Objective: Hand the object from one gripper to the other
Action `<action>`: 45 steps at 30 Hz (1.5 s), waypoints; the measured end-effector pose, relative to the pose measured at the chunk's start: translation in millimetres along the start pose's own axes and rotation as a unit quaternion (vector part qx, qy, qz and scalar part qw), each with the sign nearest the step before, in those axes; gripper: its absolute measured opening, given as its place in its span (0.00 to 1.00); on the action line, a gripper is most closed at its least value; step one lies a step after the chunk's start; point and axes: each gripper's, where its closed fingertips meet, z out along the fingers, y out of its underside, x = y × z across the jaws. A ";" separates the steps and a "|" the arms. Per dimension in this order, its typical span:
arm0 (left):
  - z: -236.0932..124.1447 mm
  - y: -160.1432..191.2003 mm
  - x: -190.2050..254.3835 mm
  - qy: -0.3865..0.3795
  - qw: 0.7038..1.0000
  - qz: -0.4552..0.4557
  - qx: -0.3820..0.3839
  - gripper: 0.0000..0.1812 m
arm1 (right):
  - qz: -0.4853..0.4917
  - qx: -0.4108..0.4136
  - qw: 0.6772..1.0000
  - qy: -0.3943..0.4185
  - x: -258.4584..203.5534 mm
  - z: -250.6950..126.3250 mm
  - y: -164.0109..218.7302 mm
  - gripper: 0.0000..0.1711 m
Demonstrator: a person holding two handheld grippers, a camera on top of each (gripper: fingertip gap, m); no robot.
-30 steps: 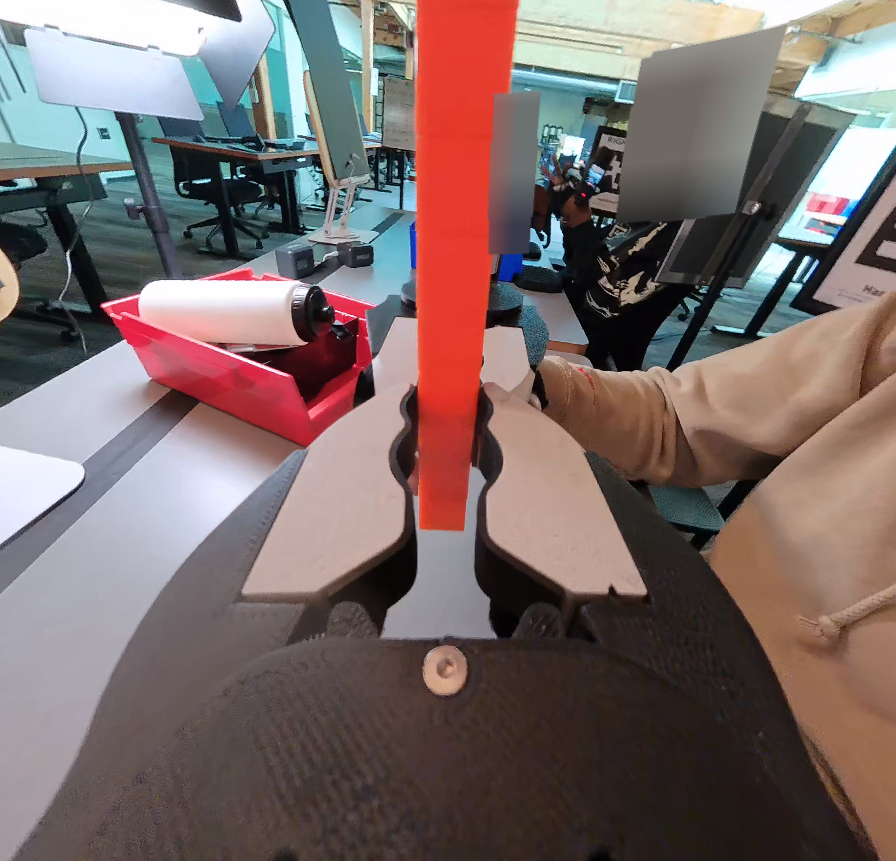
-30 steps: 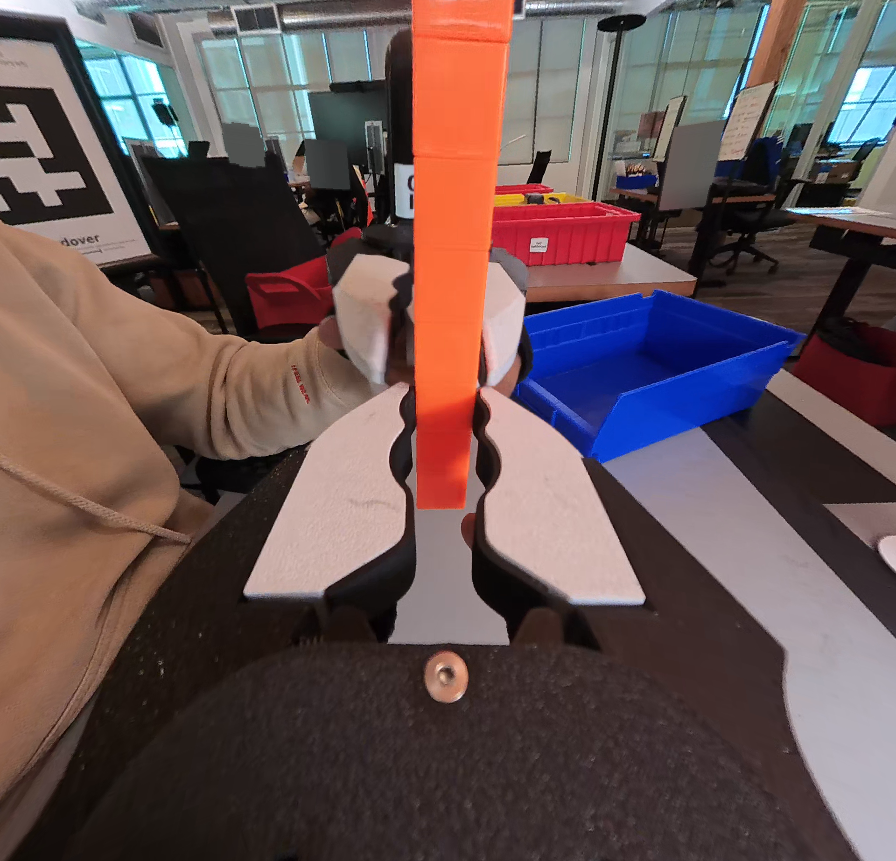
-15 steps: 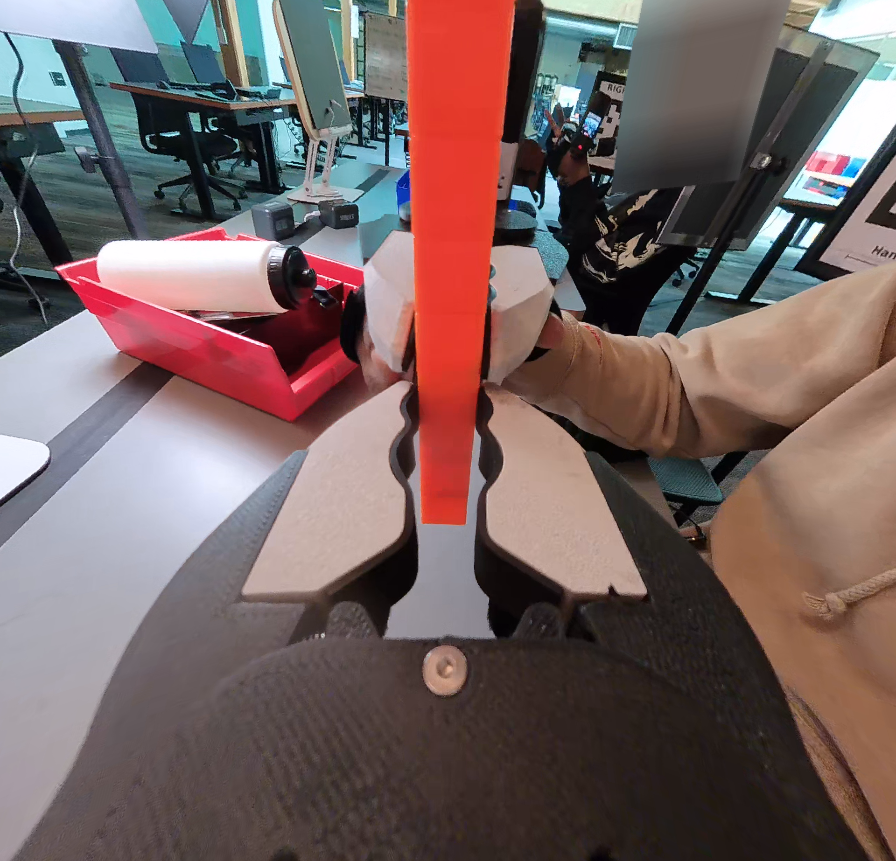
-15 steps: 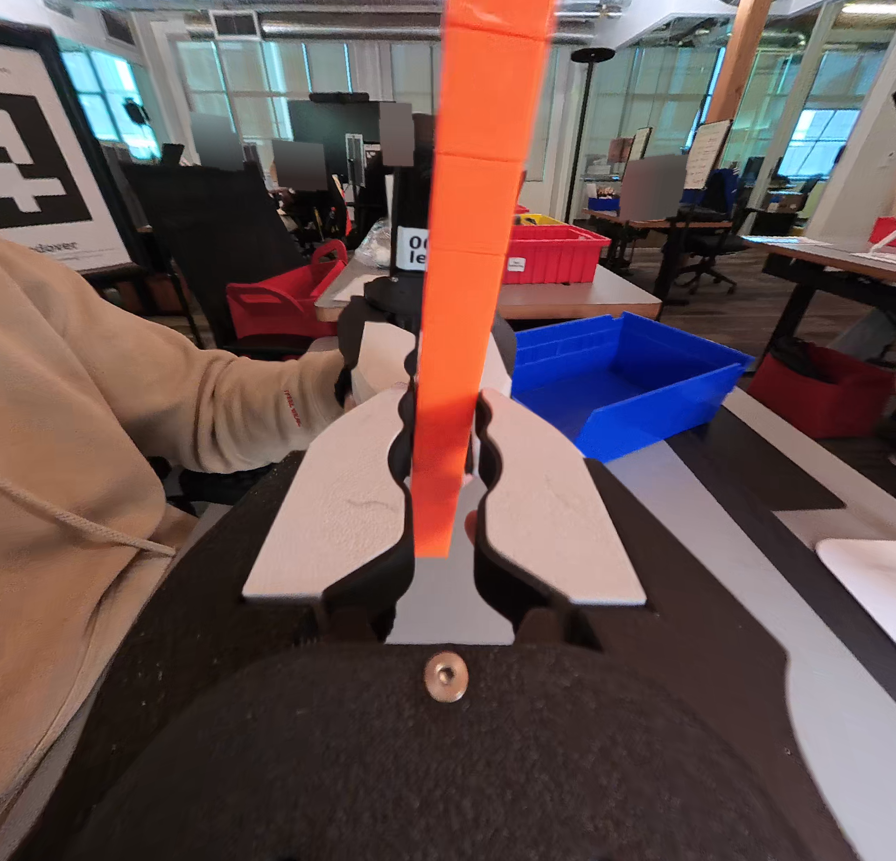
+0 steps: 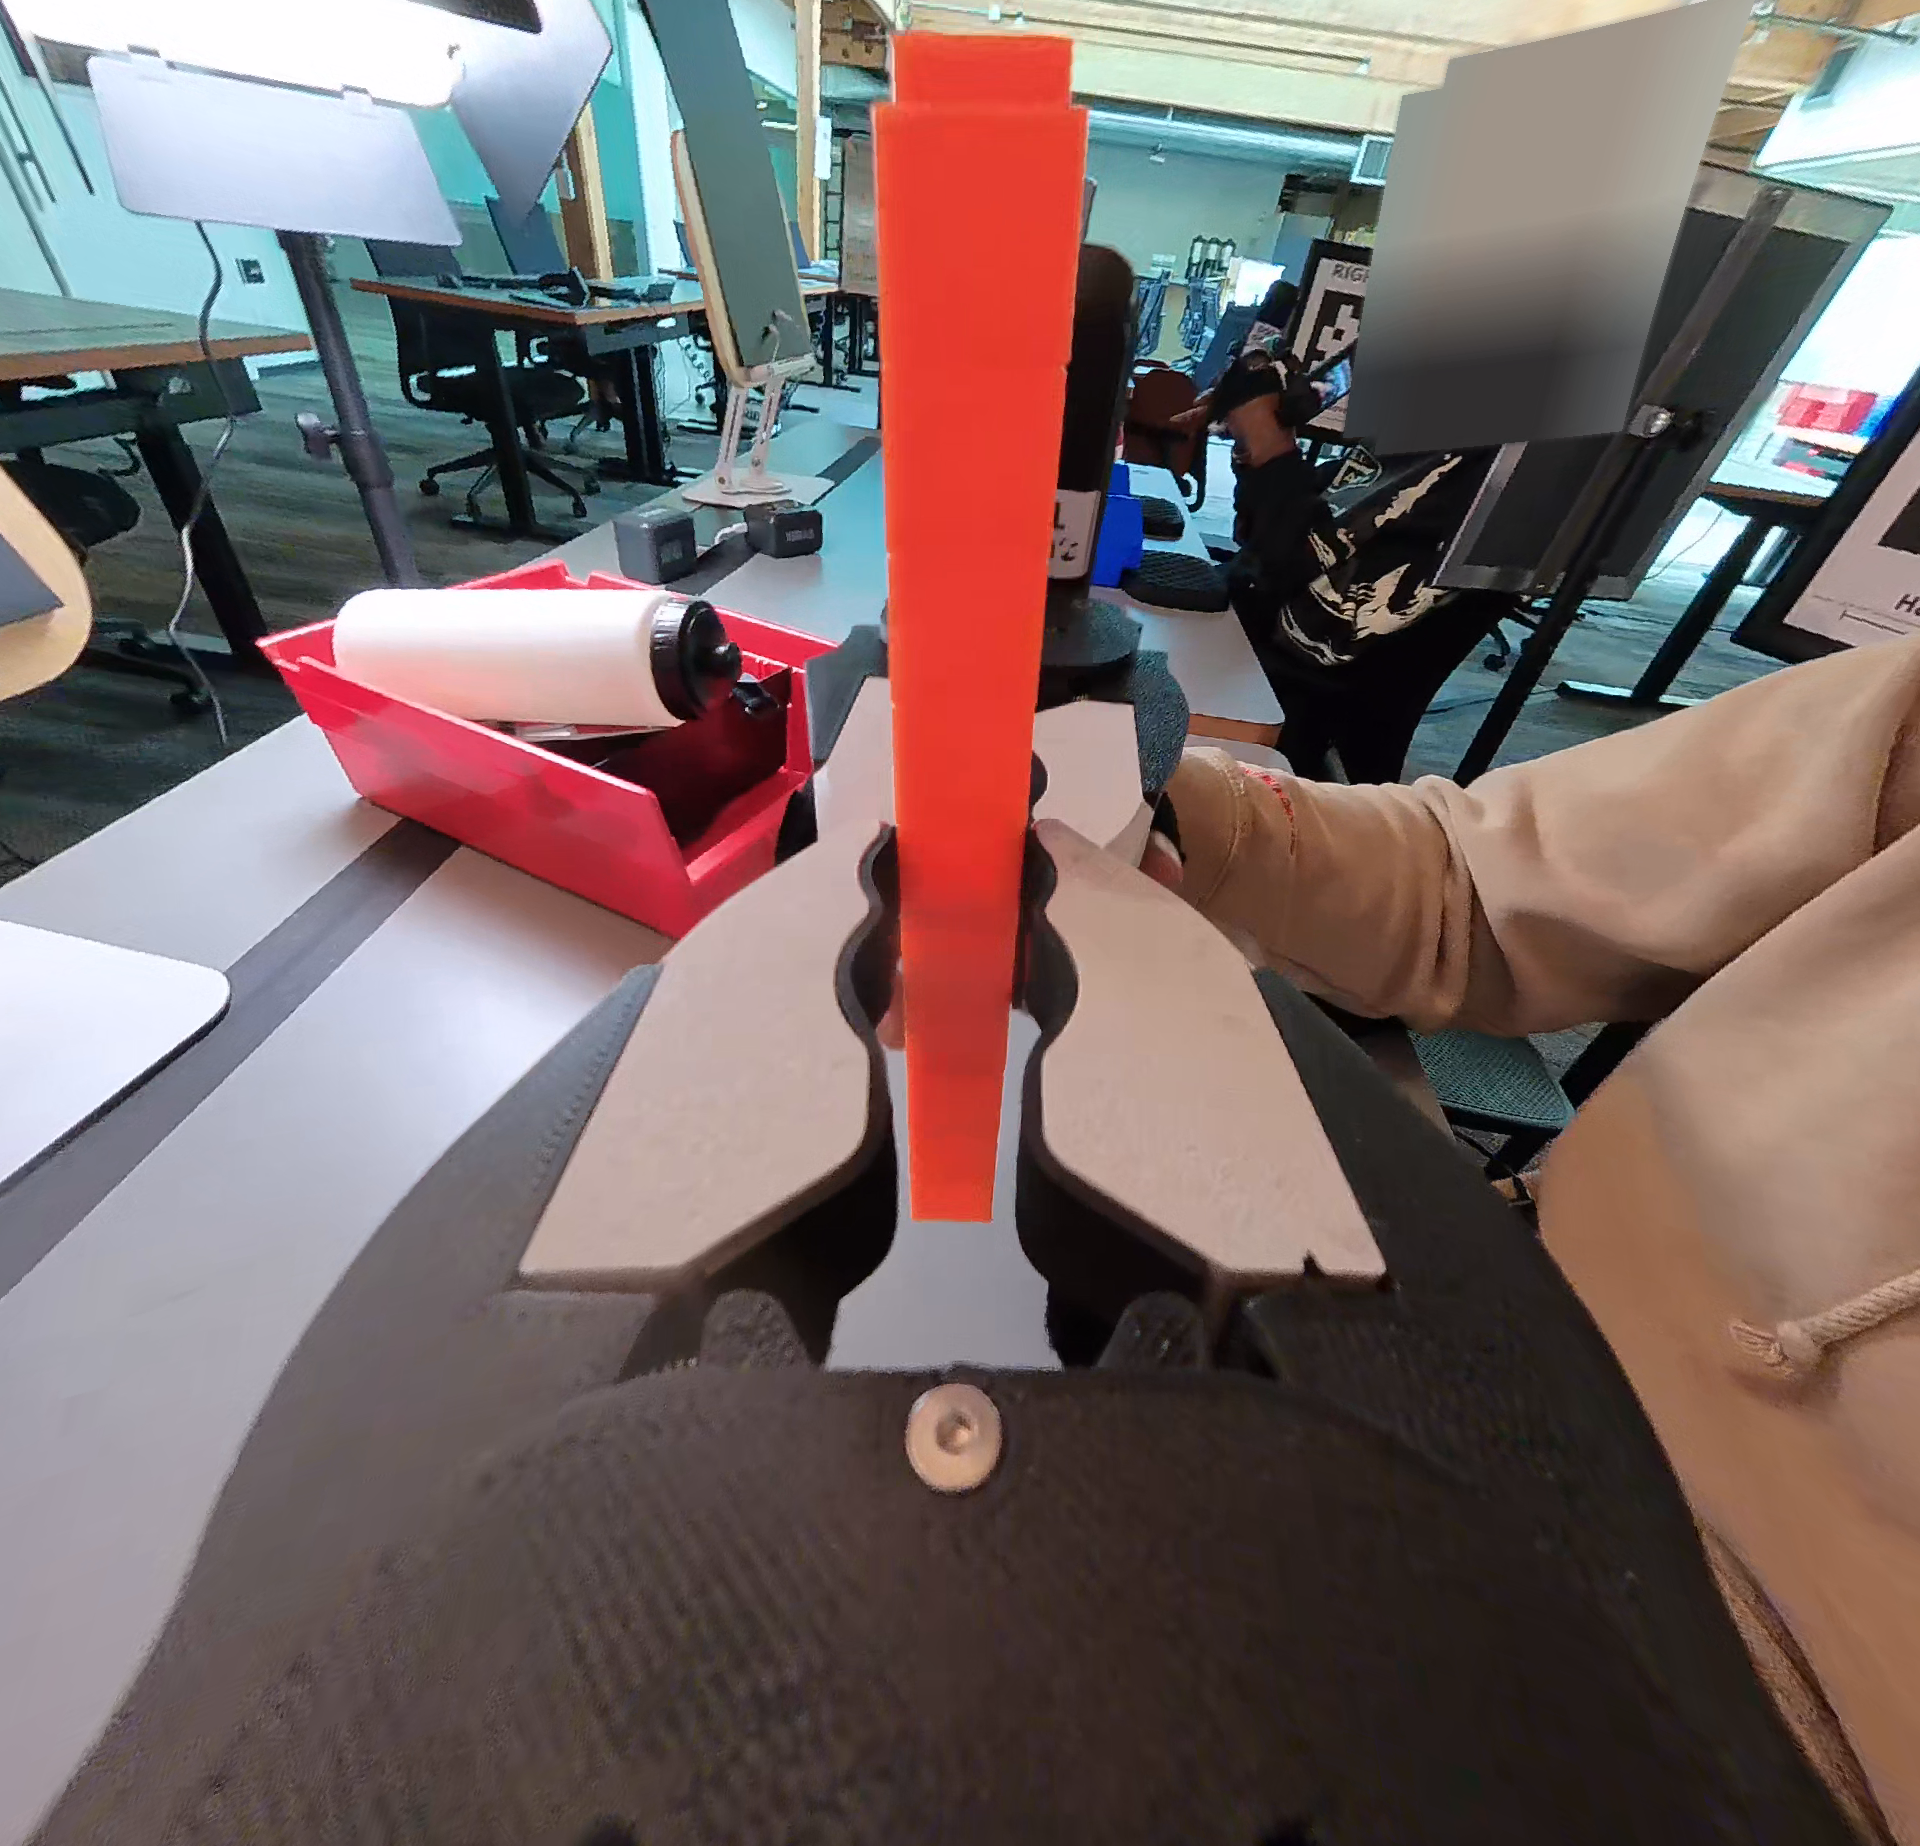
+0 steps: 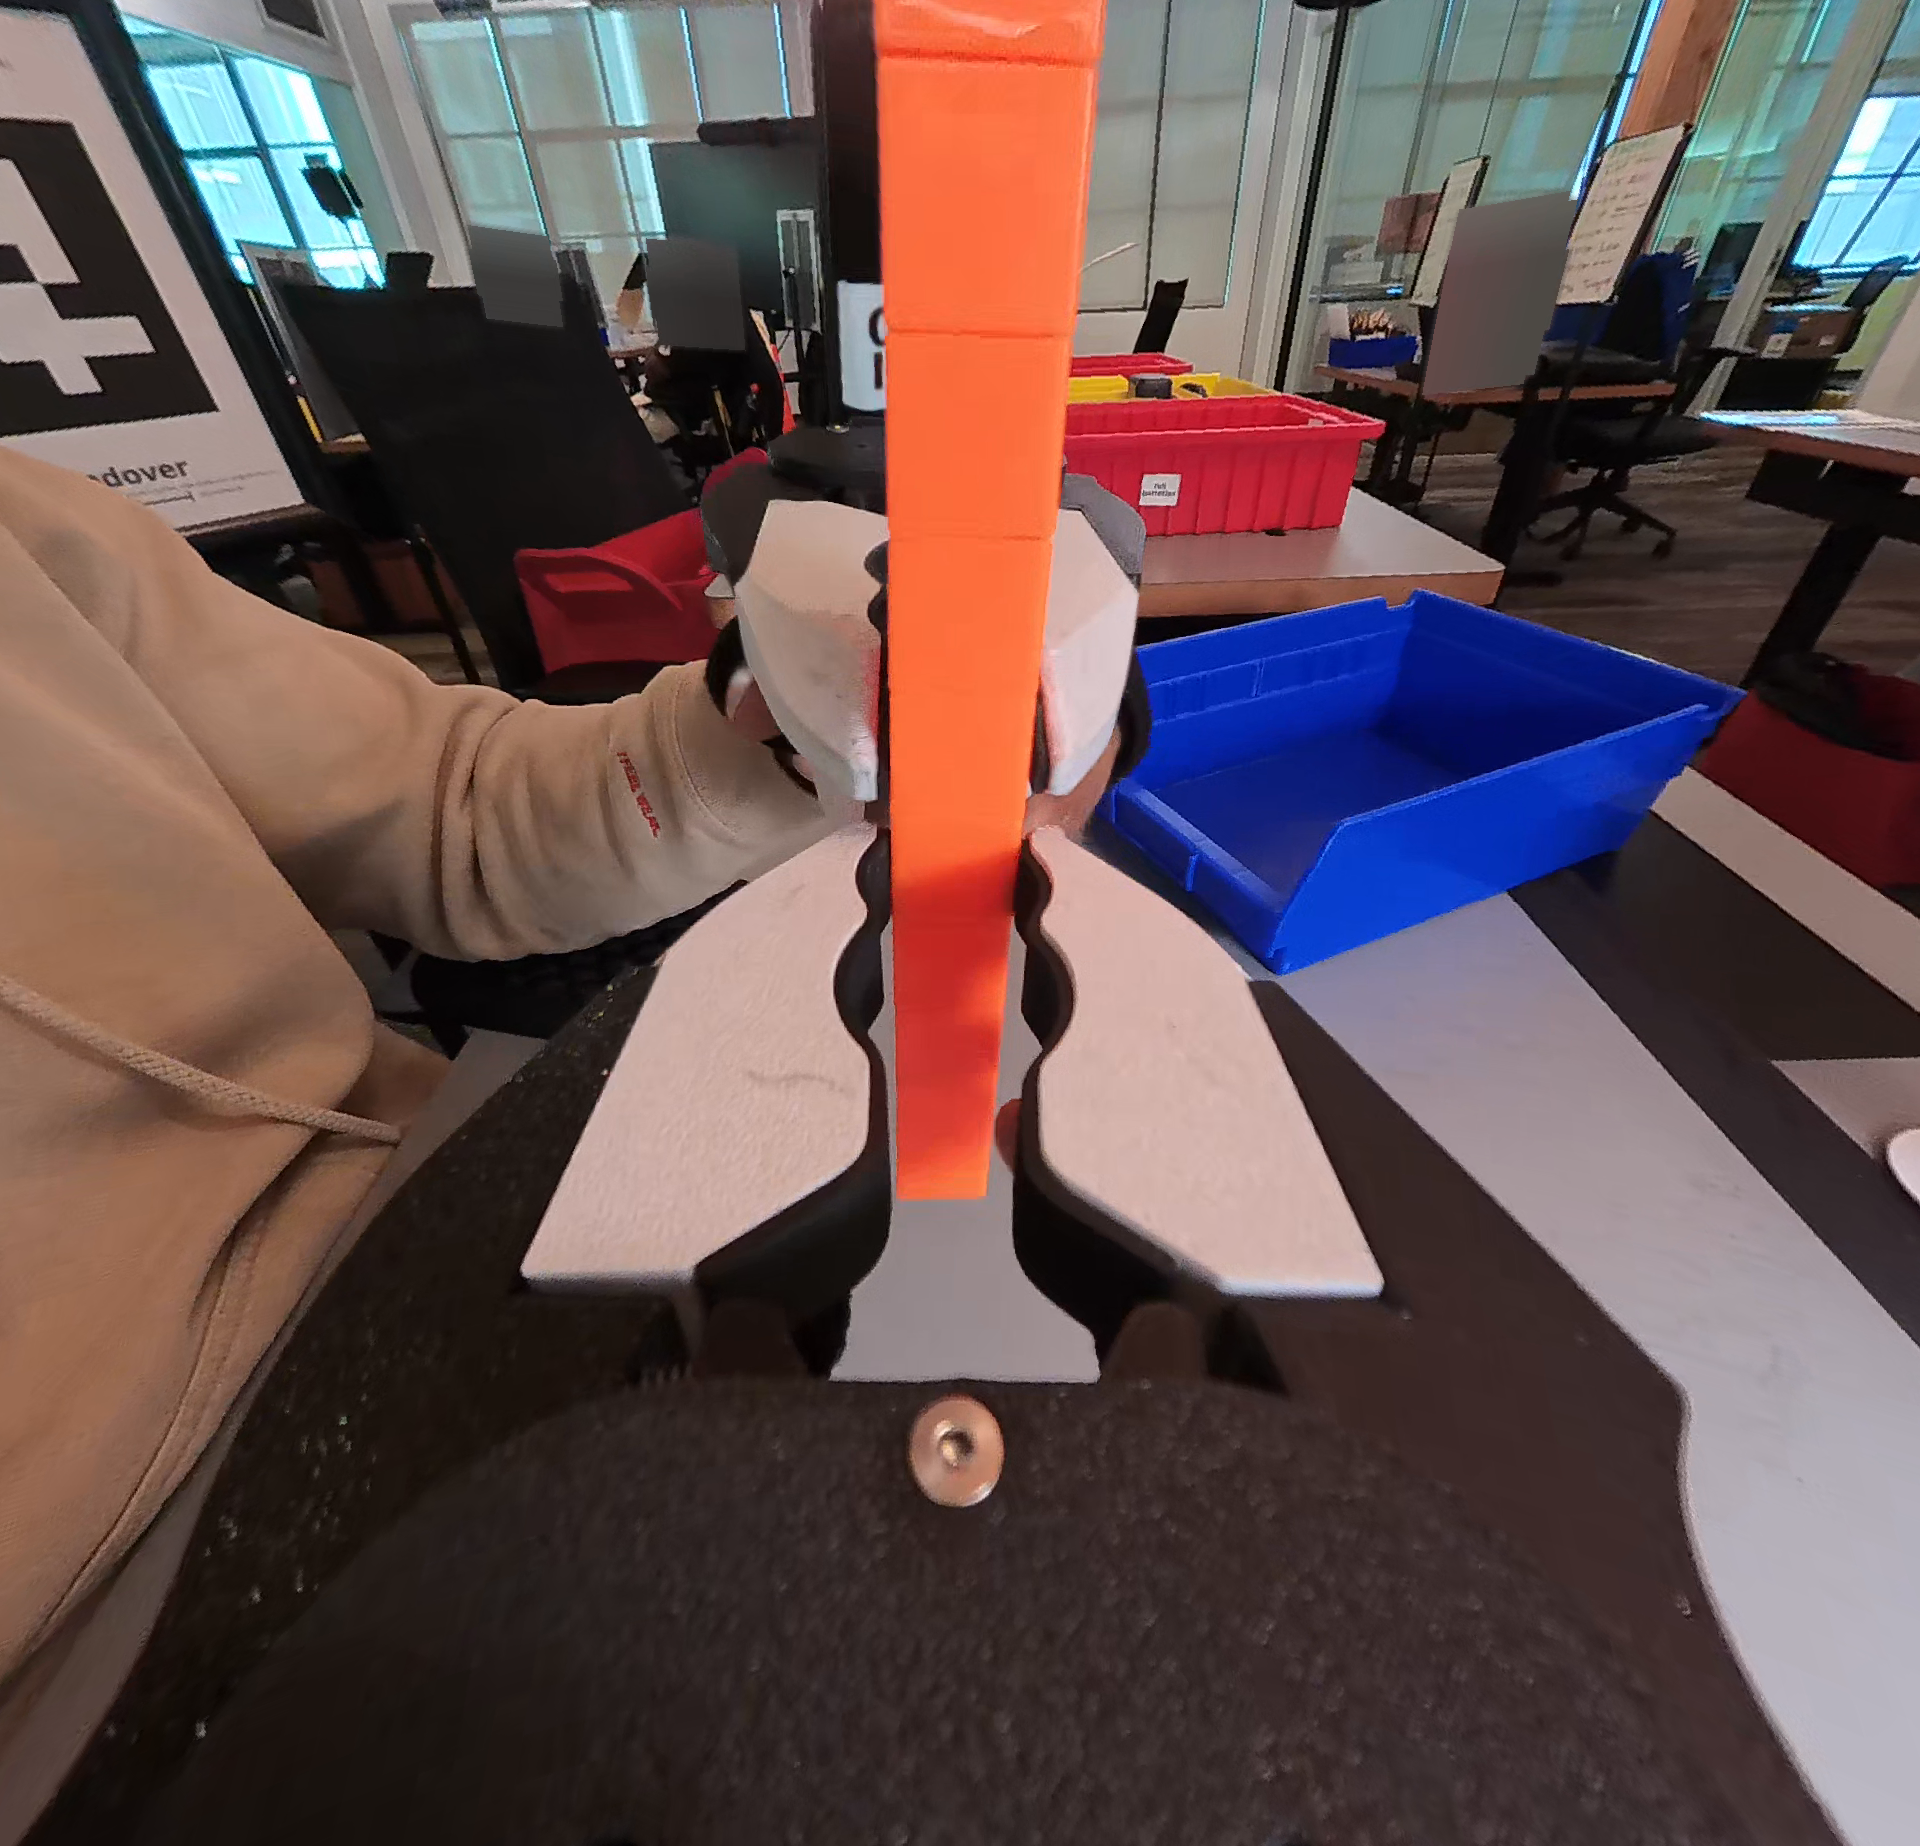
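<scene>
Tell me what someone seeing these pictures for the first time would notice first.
The tall orange bar stands upright in the middle of both views, with the left tool and the right tool both closed on it, facing each other. Next come the bins on the grey table: a red bin holding a white bottle, and a blue bin.

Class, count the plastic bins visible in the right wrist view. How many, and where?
3 at least: a blue bin on the near table, a red bin on the table behind, and a yellow bin partly hidden behind the red one.
</scene>
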 end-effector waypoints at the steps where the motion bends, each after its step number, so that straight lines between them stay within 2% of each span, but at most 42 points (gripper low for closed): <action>1: -0.7 0.2 -1.3 -0.002 1.000 -0.003 -0.002 0.12 | -0.001 -0.005 1.000 0.005 2.2 -2.0 0.3 0.13; 4: -4.0 1.6 -4.4 -0.004 1.000 -0.004 -0.007 0.12 | -0.011 0.016 0.999 0.033 12.0 -22.6 -15.3 0.22; 7: 1.7 7.1 -2.7 0.003 1.000 -0.006 -0.015 0.12 | -0.011 0.055 0.998 0.042 12.7 -38.9 -34.6 0.20; 10: 13.1 14.7 1.4 0.010 1.000 -0.007 -0.023 0.12 | -0.009 0.041 0.999 0.028 6.7 -27.7 -28.2 0.19; 11: 15.4 16.3 1.8 0.009 1.000 -0.005 -0.024 0.12 | -0.008 0.035 0.999 0.020 4.2 -21.9 -24.1 0.15; 13: 14.9 15.9 2.1 0.009 1.000 0.000 -0.020 0.12 | 0.000 0.044 0.999 0.011 2.0 -17.8 -24.1 0.13; 15: 7.7 8.6 0.0 0.006 1.000 0.001 -0.006 0.18 | 0.002 0.038 0.999 0.007 2.4 -21.3 -24.0 0.13; 19: -10.2 -16.7 2.7 0.011 0.999 -0.004 0.048 0.19 | -0.007 0.020 1.000 0.014 5.2 -24.7 -18.4 0.13; 21: -5.2 -12.7 5.6 0.011 0.999 0.003 0.036 0.18 | -0.005 0.012 1.000 0.004 1.7 -15.5 -12.6 0.13; 22: -1.1 -8.0 6.3 0.010 1.000 0.004 0.024 0.13 | -0.004 0.006 1.000 -0.001 -0.6 -9.9 -8.4 0.13; 25: 1.1 -1.7 2.6 -0.005 1.000 0.020 0.000 0.12 | -0.008 -0.005 1.000 0.002 -1.4 -2.6 -2.3 0.13; 27: -3.2 -4.4 1.3 -0.006 1.000 0.017 0.001 0.12 | -0.021 -0.009 1.000 0.015 2.2 -9.3 -5.0 0.15; 30: -4.2 -0.7 1.3 -0.001 1.000 0.011 -0.011 0.12 | -0.017 0.035 0.999 0.023 5.1 -29.5 -27.3 0.18; 33: 8.4 9.1 6.9 0.013 1.000 0.010 -0.027 0.12 | -0.015 0.049 0.999 0.018 -0.2 -28.7 -34.6 0.18; 36: 13.6 16.1 10.2 0.022 0.999 0.016 -0.037 0.12 | -0.023 0.040 0.999 0.007 -6.3 -16.5 -28.4 0.12; 38: 5.6 6.0 10.1 0.026 0.999 0.016 -0.011 0.17 | -0.022 0.026 0.999 0.003 -5.9 -19.0 -26.1 0.12; 40: -8.2 -13.0 10.4 0.024 0.999 0.019 0.032 0.18 | -0.027 0.027 0.999 0.015 -1.2 -25.6 -27.0 0.12; 43: -11.8 -20.5 11.1 0.006 0.999 0.032 0.041 0.21 | -0.030 0.017 0.999 0.009 -3.7 -21.2 -22.8 0.12; 45: -4.0 -13.1 14.1 0.008 0.999 0.040 0.023 0.12 | -0.029 0.005 1.000 -0.002 -9.1 -8.5 -15.3 0.12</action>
